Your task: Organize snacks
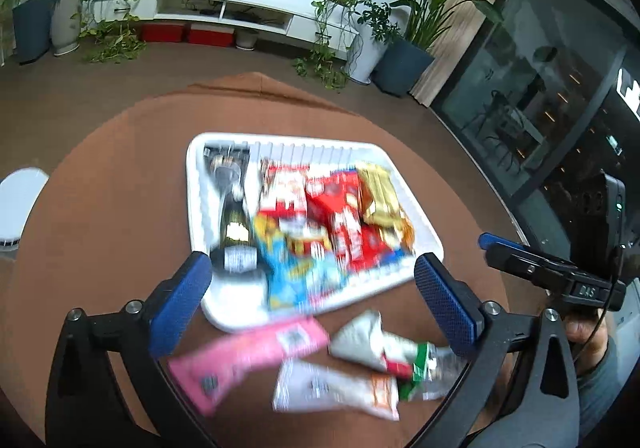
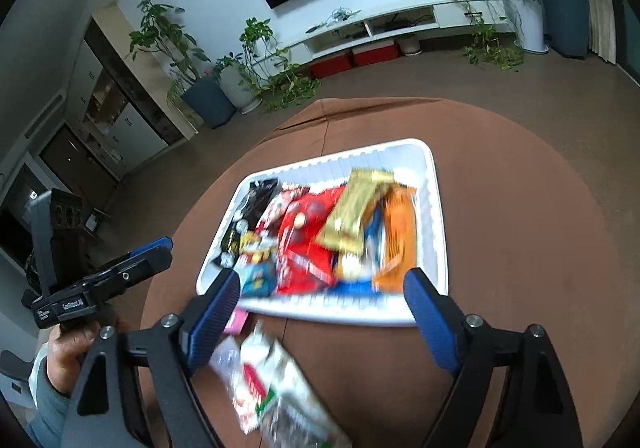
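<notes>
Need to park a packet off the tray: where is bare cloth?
Bare tablecloth lies right of the white tray and beyond its far rim. Crowded: the tray itself, and the near edge where the pink packet and white wrappers lie.

A white ribbed tray [image 1: 196, 183] is seen on a brown tablecloth [image 1: 100, 207]; red packets [image 1: 340, 203], a gold wrapper [image 1: 380, 195] and a pink packet [image 1: 248, 356] are shown.

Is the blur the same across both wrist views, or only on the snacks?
Left wrist: snacks in the tray and pink packet smear, while gripper fingers and plants stay sharp. Right wrist: tray contents and nearest wrapper smear; room edges bend.
</notes>
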{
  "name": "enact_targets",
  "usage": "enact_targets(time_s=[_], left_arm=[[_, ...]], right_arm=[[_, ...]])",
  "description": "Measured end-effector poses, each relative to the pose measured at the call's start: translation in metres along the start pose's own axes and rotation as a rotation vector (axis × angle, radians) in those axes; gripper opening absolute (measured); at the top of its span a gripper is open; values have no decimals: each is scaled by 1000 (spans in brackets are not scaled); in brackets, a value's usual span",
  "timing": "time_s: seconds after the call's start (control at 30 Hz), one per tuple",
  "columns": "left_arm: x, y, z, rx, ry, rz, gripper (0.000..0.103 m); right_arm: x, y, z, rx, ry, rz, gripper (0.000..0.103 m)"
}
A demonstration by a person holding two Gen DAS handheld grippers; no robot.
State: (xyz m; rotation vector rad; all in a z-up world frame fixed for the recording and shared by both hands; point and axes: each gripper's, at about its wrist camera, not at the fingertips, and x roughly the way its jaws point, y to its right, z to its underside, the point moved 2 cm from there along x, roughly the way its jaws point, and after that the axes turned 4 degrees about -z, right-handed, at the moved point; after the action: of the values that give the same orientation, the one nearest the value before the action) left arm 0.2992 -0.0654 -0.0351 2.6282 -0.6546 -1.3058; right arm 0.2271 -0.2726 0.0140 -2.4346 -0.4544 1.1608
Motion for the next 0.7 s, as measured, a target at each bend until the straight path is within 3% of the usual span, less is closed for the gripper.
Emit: enact_targets(time_s=[0.23,0.43,0.7], left_arm=[[-24,2,84,-66,-27,-26,103],[-33,-6,152,-171,-79,-11,103],[-47,4,179,-152,-81,0,103]], right_arm=[[-31,-32,70,-168,38,82,89],[-17,-71,107,-469,-22,200,89],[21,-90,122,-696,-173,244,82]])
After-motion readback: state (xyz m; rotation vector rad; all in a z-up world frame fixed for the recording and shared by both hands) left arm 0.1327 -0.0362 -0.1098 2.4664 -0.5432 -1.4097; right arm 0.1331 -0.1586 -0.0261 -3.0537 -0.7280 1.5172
